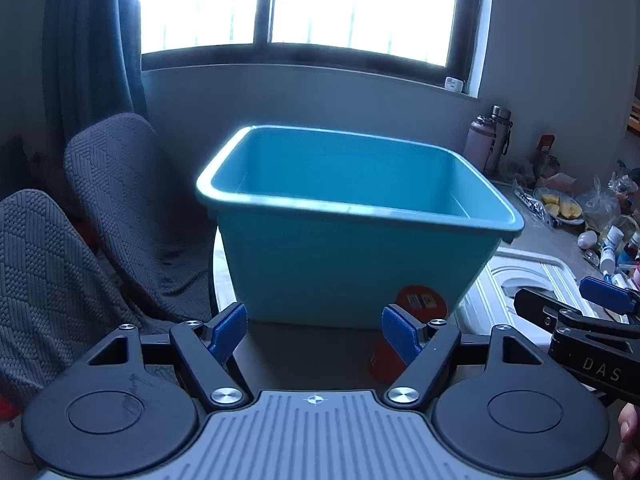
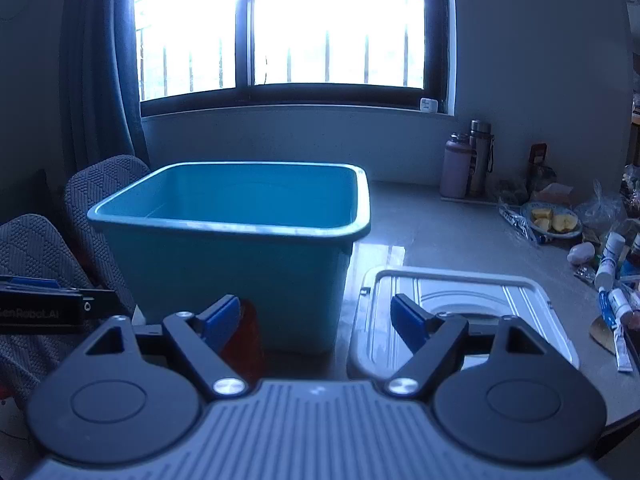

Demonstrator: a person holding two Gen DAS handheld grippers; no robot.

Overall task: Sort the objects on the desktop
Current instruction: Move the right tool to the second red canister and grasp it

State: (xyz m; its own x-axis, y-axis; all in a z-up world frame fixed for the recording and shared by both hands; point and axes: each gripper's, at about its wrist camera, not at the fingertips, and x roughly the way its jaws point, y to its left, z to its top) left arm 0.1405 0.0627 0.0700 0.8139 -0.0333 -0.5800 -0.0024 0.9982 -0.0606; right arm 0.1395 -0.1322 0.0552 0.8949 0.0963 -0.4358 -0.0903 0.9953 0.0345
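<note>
A teal plastic bin (image 1: 340, 256) stands on the grey table, its inside showing nothing; it also shows in the right wrist view (image 2: 224, 264). Its white lid (image 2: 460, 292) lies flat to the right of it, seen too in the left wrist view (image 1: 520, 280). A red-orange container (image 1: 420, 304) stands against the bin's front wall, partly behind my left gripper's right finger; it shows in the right wrist view (image 2: 244, 340). My left gripper (image 1: 314, 330) is open and empty just before the bin. My right gripper (image 2: 316, 322) is open and empty, between bin and lid.
Two bottles (image 2: 468, 164) stand at the back by the wall. A plate of cut fruit (image 2: 554, 218), bags, tubes (image 2: 612, 304) and small bottles crowd the table's right side. Two grey covered chairs (image 1: 112, 188) stand left of the table. The right gripper's body (image 1: 580, 328) is close on the left gripper's right.
</note>
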